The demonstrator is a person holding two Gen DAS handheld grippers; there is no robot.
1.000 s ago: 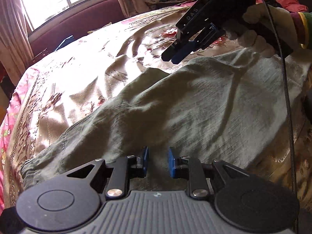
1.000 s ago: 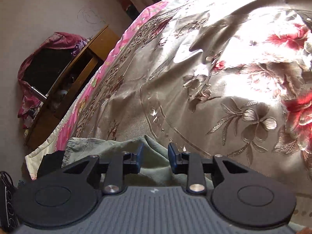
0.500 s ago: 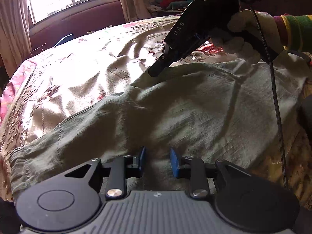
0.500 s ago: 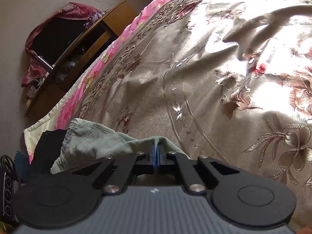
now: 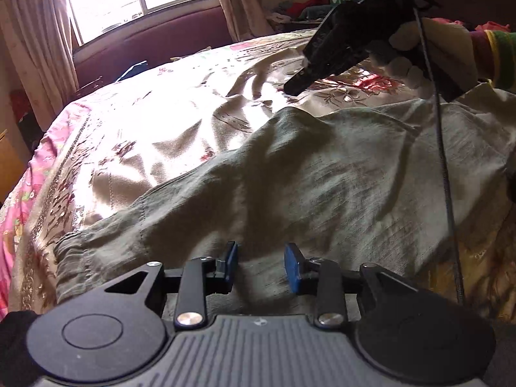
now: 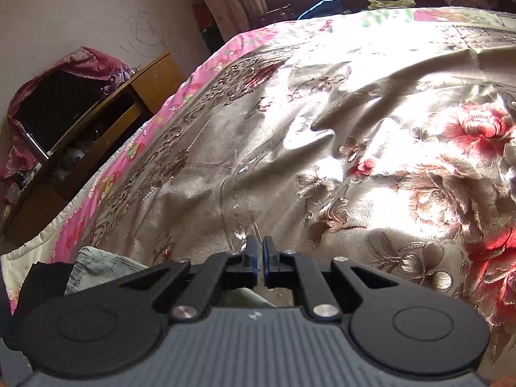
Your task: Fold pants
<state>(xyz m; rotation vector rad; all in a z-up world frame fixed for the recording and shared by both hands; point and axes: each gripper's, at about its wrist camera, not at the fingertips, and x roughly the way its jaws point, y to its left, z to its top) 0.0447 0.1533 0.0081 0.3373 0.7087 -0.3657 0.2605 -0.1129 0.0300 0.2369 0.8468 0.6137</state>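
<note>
While the grey-green cloth pants (image 5: 322, 174) lie spread on the floral satin bedspread (image 5: 145, 122), the left gripper (image 5: 261, 266), jaws just widening, hovers apart over them, nothing pinched. From the right wrist, the right gripper (image 6: 259, 262) shows blue pads nearly together, empty, pants behind it.

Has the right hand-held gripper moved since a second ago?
Yes. The right hand-held gripper has lifted off the pants, now over the floral bedspread, jaws nearly shut with nothing visibly between them.
</note>
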